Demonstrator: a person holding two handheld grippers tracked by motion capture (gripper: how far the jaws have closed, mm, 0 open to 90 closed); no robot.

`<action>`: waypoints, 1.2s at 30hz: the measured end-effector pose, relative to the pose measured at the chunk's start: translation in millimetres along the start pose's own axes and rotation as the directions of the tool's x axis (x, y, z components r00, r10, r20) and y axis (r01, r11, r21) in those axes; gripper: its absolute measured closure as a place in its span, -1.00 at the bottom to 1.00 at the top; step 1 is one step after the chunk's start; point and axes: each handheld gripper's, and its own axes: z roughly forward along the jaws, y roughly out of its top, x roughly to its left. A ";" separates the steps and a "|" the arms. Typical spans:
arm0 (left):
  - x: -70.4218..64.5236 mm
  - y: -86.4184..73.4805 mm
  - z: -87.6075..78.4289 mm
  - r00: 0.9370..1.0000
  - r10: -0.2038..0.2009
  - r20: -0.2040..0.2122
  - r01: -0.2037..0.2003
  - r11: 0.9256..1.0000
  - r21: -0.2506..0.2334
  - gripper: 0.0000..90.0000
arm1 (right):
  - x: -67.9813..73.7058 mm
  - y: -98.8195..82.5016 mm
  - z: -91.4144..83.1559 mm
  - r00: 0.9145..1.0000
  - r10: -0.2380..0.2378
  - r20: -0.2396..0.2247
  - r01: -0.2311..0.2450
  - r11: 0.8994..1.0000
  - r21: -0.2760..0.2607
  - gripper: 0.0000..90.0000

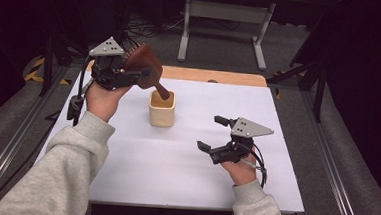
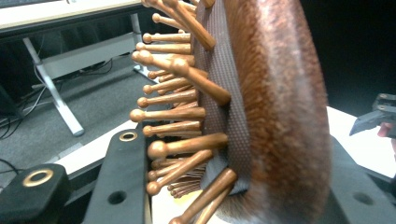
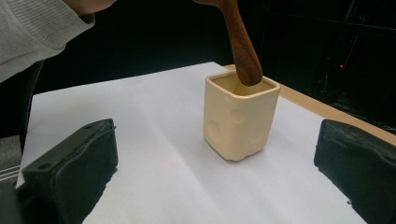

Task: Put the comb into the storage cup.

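Two things matter on the white table top (image 1: 175,156): a wooden hairbrush (image 1: 143,64) and a cream cup (image 1: 162,108) that stands toward the far middle of the sheet. Beyond the white surface a strip of bare wood (image 1: 215,76) runs along the far edge, and farther back on the grey carpet stand the legs of a pale metal frame (image 1: 224,19), with cables lying beside it. Nothing sits between the cup and the right gripper (image 1: 216,134), which rests low over the near right part of the table, well apart from the cup, its jaws spread wide and holding nothing; in the right gripper view the cup (image 3: 239,116) stands squarely between them, farther off.

The left gripper (image 1: 130,74) is raised at the far left, pinching the brush by its head. In the left gripper view the jaws press against the head from either side, one on the pins, the other on the back. The brush is dark reddish-brown wood, with a woven brown pad (image 2: 224,93) studded with round-tipped wooden pins (image 2: 173,112). It hangs tilted, the handle (image 3: 243,46) pointing down with its tip dipping just inside the cup's mouth.

The cup is squarish with rounded corners and shallow dimples in its sides. No writing or label can be read on anything.
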 end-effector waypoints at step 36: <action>19.4 -25.7 42.0 0.994 -0.111 0.015 0.109 0.988 0.110 0.21 | -1.6 -1.7 -0.7 1.000 -0.001 0.004 0.001 1.000 0.005 -0.99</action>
